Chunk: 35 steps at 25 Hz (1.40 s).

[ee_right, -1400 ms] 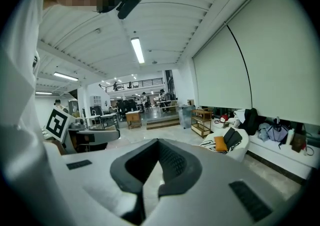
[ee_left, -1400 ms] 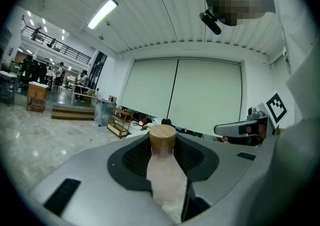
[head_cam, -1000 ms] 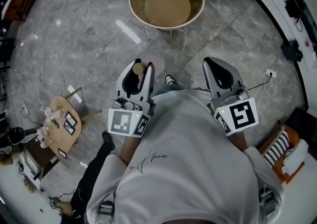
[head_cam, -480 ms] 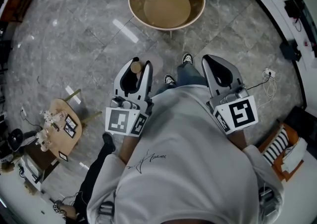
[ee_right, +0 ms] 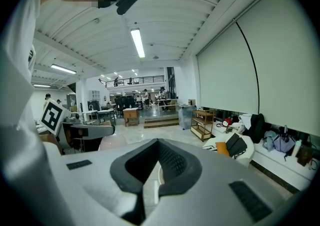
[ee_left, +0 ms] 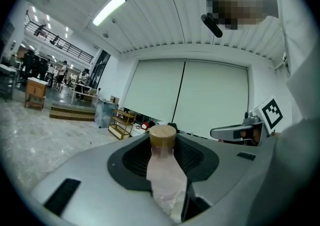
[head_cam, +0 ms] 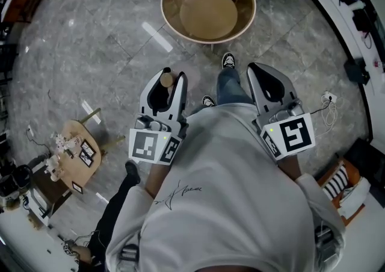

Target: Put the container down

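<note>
Left gripper (head_cam: 170,77): jaws wide, clamped on the container (ee_left: 165,167), a pale pinkish bottle with a wooden cap, standing upright between the pads. It is held in the air in front of the person's white shirt (head_cam: 228,204). Right gripper (head_cam: 254,69): tips together, nothing between them. Below: grey marble floor (head_cam: 90,42). Ahead, past one shoe (head_cam: 228,59): a round tan table (head_cam: 166,6).

I see bright, even light from long white ceiling tube lamps (ee_left: 109,9); glare streaks the glossy grey marble floor (head_cam: 90,42); fisheye edges bend and darken.
</note>
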Each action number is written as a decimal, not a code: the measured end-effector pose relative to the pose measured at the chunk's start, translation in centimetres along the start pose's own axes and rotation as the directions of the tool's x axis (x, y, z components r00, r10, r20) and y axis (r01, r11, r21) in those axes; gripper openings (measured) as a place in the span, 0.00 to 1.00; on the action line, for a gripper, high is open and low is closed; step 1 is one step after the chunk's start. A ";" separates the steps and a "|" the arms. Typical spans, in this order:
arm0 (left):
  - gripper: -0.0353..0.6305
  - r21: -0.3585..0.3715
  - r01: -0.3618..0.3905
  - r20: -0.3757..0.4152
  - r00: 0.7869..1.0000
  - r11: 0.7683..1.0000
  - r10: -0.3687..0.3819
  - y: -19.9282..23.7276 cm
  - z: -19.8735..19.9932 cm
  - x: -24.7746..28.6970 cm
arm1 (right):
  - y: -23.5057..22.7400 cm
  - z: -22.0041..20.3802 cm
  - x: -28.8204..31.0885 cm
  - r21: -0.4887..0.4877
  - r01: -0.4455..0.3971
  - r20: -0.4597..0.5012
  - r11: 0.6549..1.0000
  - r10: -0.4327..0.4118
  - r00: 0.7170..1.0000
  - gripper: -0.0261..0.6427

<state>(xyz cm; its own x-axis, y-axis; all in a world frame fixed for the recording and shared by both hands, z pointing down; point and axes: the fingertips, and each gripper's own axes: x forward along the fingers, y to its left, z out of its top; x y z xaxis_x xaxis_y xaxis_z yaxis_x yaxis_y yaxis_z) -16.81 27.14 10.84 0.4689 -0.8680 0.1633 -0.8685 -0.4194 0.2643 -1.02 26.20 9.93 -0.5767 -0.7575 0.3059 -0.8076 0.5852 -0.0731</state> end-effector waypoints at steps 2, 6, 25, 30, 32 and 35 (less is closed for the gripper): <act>0.28 -0.002 -0.005 0.000 1.000 1.000 0.005 0.4 0.2 1.0 | -0.8 0.3 1.0 0.001 -0.005 0.001 1.000 0.005 1.000 0.06; 0.28 -0.001 -0.007 -0.006 1.000 1.000 0.007 1.1 0.5 3.5 | -2.8 0.5 2.8 0.007 -0.009 -0.006 1.000 0.009 1.000 0.06; 0.28 -0.024 -0.071 -0.016 0.997 0.997 0.071 3.7 3.7 18.3 | -15.5 4.0 12.2 0.000 -0.085 -0.045 0.996 0.085 0.995 0.06; 0.28 -0.024 -0.110 -0.005 0.994 0.994 0.109 3.7 4.1 21.8 | -18.7 4.2 14.1 0.012 -0.116 -0.043 0.993 0.116 0.992 0.06; 0.28 -0.026 -0.127 -0.005 0.992 0.992 0.127 3.7 4.1 22.9 | -19.6 4.2 14.8 0.017 -0.136 -0.042 0.991 0.137 0.990 0.06; 0.28 -0.036 -0.147 -0.011 0.989 0.988 0.147 3.6 4.0 24.2 | -20.7 4.2 15.7 0.041 -0.176 -0.038 0.984 0.177 0.983 0.06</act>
<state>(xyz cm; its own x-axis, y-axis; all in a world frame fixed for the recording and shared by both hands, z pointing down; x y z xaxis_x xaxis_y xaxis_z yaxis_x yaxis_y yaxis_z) -9.28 3.58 11.94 0.3380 -0.9171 0.2112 -0.9217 -0.2773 0.2711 6.14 1.00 12.24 -0.7056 -0.6302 0.3240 -0.6981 0.6969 -0.1645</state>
